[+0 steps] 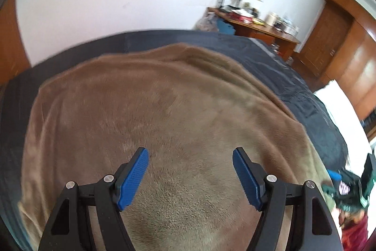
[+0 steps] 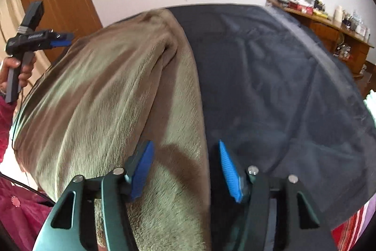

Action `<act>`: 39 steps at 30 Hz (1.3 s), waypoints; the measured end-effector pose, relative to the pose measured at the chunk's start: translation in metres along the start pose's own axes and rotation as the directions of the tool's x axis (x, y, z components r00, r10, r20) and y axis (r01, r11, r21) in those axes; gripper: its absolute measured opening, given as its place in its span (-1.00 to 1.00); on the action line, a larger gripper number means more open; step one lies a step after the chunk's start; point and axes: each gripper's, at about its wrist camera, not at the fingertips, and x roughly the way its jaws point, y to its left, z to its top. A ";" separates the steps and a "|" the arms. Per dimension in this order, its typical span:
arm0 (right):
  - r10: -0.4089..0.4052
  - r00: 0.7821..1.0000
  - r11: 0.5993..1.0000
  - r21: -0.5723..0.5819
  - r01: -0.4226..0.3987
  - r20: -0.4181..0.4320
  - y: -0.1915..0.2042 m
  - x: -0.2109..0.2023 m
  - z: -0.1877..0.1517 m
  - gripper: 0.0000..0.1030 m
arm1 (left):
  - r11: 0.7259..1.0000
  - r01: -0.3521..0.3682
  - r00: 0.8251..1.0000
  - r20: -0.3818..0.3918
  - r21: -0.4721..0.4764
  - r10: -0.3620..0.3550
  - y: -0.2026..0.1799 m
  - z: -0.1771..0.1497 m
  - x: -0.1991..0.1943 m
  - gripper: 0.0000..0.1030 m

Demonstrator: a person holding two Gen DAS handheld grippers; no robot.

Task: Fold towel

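Bedroom, white wall, wooden desk [image 1: 263, 27] upper right of frame. Brown towel [image 1: 164, 114] spread on dark bed cover [image 2: 282, 86], layered ridge along far edge suggesting fold already laid. My left tool [image 1: 190, 177] hovers over towel centre, jaws wide, gripping nothing. My right tool [image 2: 185, 171] straddles towel's right-hand edge, jaws wide, empty, apparently placed to take that edge. Towel's long axis runs from lower frame toward far wall. Could be mid-fold or just released; cannot tell.
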 end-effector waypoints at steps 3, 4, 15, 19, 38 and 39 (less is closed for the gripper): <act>-0.037 0.999 0.998 -0.042 0.037 0.007 0.010 0.001 -0.005 -0.18 | 0.998 -0.047 0.999 0.000 -0.036 0.047 0.006 -0.009 0.015 0.47; -0.046 0.999 0.997 -0.055 0.046 0.006 0.014 0.002 -0.006 -0.44 | 0.998 -0.062 0.998 0.006 -0.032 0.062 0.007 -0.011 0.017 0.47; -0.312 0.929 0.948 0.000 0.319 0.200 -0.003 -0.064 0.038 -0.95 | 0.985 -0.172 0.984 0.044 0.012 0.171 0.013 -0.027 0.040 0.47; -0.409 0.877 0.912 0.115 0.393 0.252 -0.048 -0.096 0.072 -0.95 | 0.989 -0.147 0.989 0.032 -0.011 0.147 0.019 -0.030 0.045 0.47; -0.008 1.000 0.999 0.037 0.008 0.013 -0.016 -0.020 -0.020 -0.02 | 0.995 -0.083 0.995 0.051 -0.048 0.086 0.040 -0.041 0.049 0.48; 0.003 1.000 1.000 0.023 -0.003 0.002 -0.012 -0.017 -0.022 -0.03 | 0.996 -0.075 0.995 0.054 -0.052 0.078 0.042 -0.041 0.048 0.48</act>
